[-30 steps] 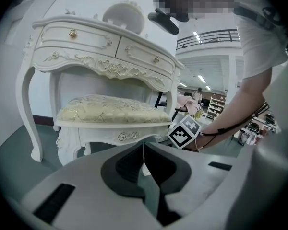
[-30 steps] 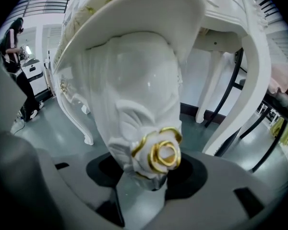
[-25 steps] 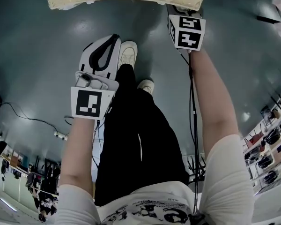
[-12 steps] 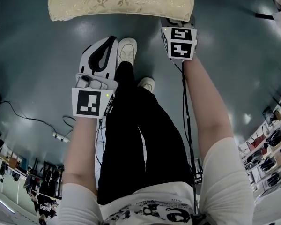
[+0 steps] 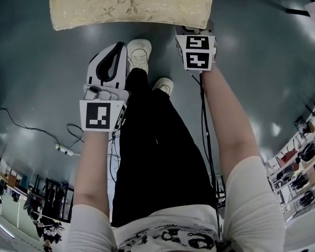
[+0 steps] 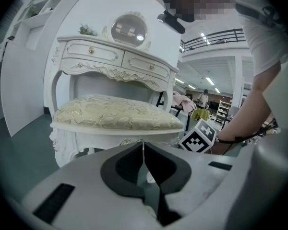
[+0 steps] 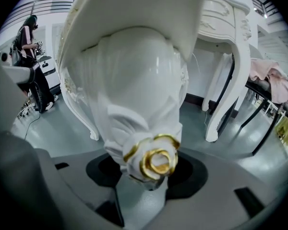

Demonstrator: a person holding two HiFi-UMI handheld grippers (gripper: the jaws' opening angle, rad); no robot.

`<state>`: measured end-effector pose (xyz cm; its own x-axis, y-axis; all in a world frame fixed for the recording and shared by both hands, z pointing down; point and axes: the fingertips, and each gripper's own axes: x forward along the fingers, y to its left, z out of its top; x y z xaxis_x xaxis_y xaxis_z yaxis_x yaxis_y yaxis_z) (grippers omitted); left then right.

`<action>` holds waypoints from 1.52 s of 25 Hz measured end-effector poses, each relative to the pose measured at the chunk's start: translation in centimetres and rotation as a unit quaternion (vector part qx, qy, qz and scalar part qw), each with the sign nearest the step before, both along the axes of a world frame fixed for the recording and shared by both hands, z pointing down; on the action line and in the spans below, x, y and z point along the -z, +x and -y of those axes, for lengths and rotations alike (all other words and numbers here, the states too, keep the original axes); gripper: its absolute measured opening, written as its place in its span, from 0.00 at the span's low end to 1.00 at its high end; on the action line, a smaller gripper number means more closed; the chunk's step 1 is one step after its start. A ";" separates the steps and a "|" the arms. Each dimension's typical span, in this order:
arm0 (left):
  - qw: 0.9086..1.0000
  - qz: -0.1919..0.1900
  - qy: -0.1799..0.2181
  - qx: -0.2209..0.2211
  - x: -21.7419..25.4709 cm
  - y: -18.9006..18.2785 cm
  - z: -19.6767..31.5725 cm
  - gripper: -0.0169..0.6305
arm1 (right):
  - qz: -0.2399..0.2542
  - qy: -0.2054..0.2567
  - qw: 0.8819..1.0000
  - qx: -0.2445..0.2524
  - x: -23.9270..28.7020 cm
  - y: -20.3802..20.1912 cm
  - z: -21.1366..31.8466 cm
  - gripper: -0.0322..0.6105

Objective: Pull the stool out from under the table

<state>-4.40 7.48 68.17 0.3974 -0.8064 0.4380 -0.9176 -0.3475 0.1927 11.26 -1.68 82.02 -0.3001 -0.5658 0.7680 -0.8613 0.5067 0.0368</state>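
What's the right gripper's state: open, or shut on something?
Shut on the stool: its carved, rose-tipped leg sits wedged between the right gripper's fingers.

Glossy stool leg [image 7: 144, 95], gilt rosette [image 7: 156, 162], patterned cloth cushion [image 5: 131, 4].

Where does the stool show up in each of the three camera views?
Head view: the stool, cushion only, along the top edge.
Left gripper view: centre-left, in front of the white table.
Right gripper view: its carved corner fills the centre, between the right hand-held gripper jaws.
Shared landmark: that gripper's marker cube, beside the stool in head and left gripper views.
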 end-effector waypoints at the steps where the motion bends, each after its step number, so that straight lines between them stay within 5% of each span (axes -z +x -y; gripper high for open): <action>1: 1.000 0.000 -0.002 0.002 0.1 0.0 -0.1 0.05 | 0.000 -0.001 1.000 -0.001 0.1 0.1 -0.1 0.43; 8: 1.000 0.004 -0.009 0.007 0.6 -0.2 -1.4 0.05 | 0.001 -0.012 1.000 0.005 -0.1 0.1 -0.6 0.44; 13: 1.000 0.003 -0.004 0.022 3.2 -0.6 -1.3 0.05 | -0.019 -0.067 0.997 0.026 0.3 0.7 -1.7 0.44; 24: 1.000 0.003 0.018 0.002 13.7 1.2 0.3 0.05 | -0.030 -0.091 0.995 -0.008 11.3 2.3 -6.1 0.39; 31: 0.999 -0.009 0.026 -0.016 19.8 0.6 1.0 0.05 | 0.018 -0.042 0.996 -0.073 20.4 0.8 -7.4 0.12; 38: 0.998 -0.007 0.058 -0.034 27.8 -1.9 2.5 0.05 | 0.067 0.024 0.993 -0.099 32.1 -1.9 -6.1 0.09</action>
<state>-6.31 5.02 40.33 0.4588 -0.8217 0.3380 -0.8884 -0.4302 0.1601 9.34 4.44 49.90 -0.2775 -0.6587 0.6993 -0.9425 0.3279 -0.0651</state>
